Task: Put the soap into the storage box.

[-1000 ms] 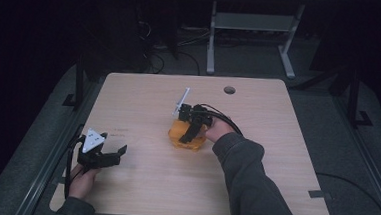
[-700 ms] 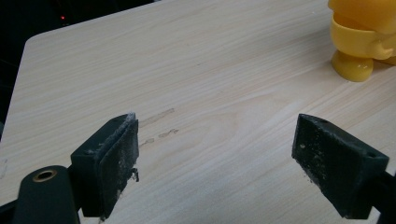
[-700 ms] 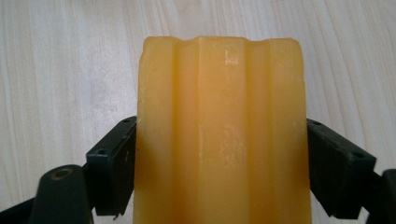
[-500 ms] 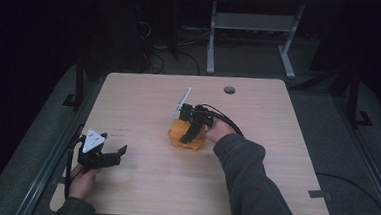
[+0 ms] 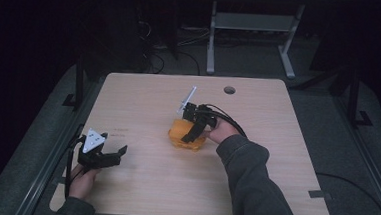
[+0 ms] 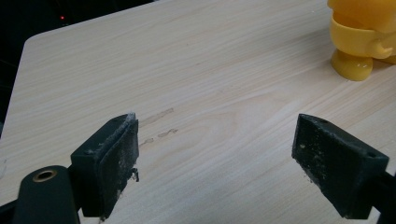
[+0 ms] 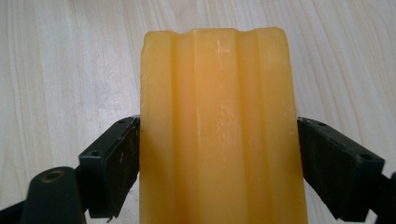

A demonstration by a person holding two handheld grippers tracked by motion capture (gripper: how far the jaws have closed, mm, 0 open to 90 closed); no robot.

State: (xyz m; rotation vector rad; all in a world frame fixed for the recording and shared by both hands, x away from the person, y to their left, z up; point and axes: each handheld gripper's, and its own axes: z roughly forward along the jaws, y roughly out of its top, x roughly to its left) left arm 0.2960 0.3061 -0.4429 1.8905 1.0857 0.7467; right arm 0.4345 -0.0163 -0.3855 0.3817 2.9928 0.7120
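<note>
An orange-yellow plastic object (image 5: 182,137) sits near the middle of the wooden table (image 5: 139,99). My right gripper (image 5: 193,130) reaches over it from the right. In the right gripper view its ridged side (image 7: 217,116) stands between the two black jaws, and both pads press its sides, so the right gripper (image 7: 218,163) is shut on it. My left gripper (image 5: 113,155) rests near the table's front left corner, well apart from the object. In the left gripper view the left gripper (image 6: 215,158) is open over bare wood, with the yellow object (image 6: 359,32) far off at top right.
A round cable hole (image 5: 229,90) lies near the table's far edge. A grey metal stand (image 5: 253,26) and cables are on the dark floor behind the table. Faint marks (image 6: 159,126) show on the wood just ahead of the left jaws.
</note>
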